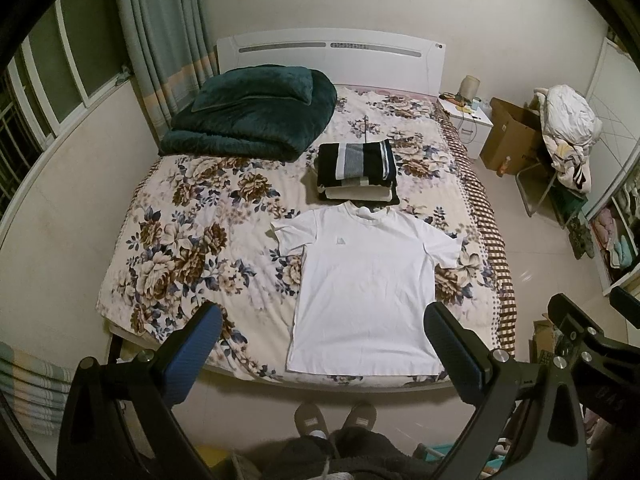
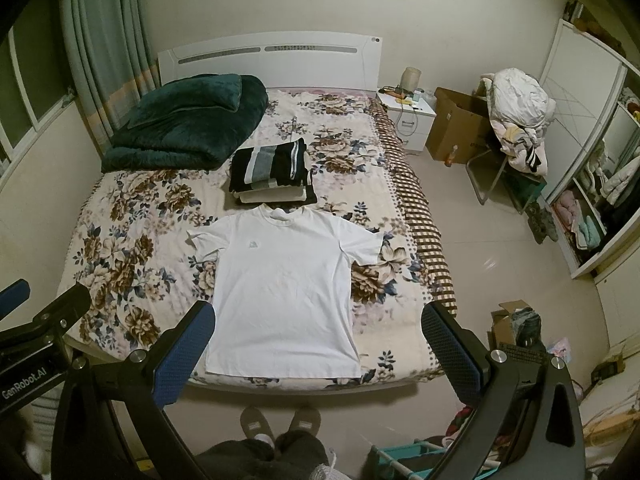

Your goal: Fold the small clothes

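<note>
Near the bed's (image 1: 168, 240) foot edge a white T-shirt (image 1: 368, 280) lies flat, folded pile (image 1: 356, 172) just beyond; left gripper (image 1: 320, 344) and right gripper (image 2: 316, 340) hover spread, empty.

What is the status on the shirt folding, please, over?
Left gripper and right gripper open, empty, above the bed's foot. White T-shirt flat, unfolded. Folded stack touches its collar; nothing on the shirt.

White t-shirt (image 1: 366, 292) flat on bed (image 1: 192, 240); folded stack (image 1: 356, 172) beyond collar; left gripper (image 1: 320, 344) agape above.
</note>
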`<control>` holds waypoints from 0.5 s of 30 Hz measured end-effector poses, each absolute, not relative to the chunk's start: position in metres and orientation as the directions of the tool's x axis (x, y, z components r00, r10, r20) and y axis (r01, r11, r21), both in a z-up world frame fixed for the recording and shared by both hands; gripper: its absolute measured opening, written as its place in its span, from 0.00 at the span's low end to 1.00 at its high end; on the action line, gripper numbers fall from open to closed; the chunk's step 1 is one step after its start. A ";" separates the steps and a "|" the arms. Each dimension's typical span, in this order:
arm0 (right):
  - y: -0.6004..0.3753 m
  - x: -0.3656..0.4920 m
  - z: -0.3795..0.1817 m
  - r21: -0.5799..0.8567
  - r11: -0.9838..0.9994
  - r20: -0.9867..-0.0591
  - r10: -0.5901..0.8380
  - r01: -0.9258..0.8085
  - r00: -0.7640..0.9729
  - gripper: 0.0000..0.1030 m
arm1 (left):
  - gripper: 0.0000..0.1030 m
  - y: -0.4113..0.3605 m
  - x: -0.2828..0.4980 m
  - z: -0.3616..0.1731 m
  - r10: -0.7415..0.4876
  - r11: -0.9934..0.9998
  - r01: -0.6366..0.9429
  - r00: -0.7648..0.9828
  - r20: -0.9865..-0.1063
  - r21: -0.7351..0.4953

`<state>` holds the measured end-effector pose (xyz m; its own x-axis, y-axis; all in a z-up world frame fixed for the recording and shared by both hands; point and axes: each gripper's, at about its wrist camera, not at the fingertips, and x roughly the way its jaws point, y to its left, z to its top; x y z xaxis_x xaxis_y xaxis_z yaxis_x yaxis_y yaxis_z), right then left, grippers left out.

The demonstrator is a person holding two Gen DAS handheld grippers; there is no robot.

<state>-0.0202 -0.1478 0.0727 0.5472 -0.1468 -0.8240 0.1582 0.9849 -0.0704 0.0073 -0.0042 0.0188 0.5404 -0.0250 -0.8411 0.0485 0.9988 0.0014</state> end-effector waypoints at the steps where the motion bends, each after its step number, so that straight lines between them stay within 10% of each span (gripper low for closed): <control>1: -0.148 -0.022 0.070 -0.070 0.985 -0.823 -0.147 0.158 0.548 1.00 | 1.00 -0.004 0.007 0.019 -0.026 0.999 0.048 0.541 -0.841 0.000; 15: -0.149 -0.014 0.080 -0.069 0.985 -0.824 -0.146 0.159 0.548 1.00 | 1.00 -0.004 0.006 0.018 -0.028 0.999 0.049 0.542 -0.840 -0.001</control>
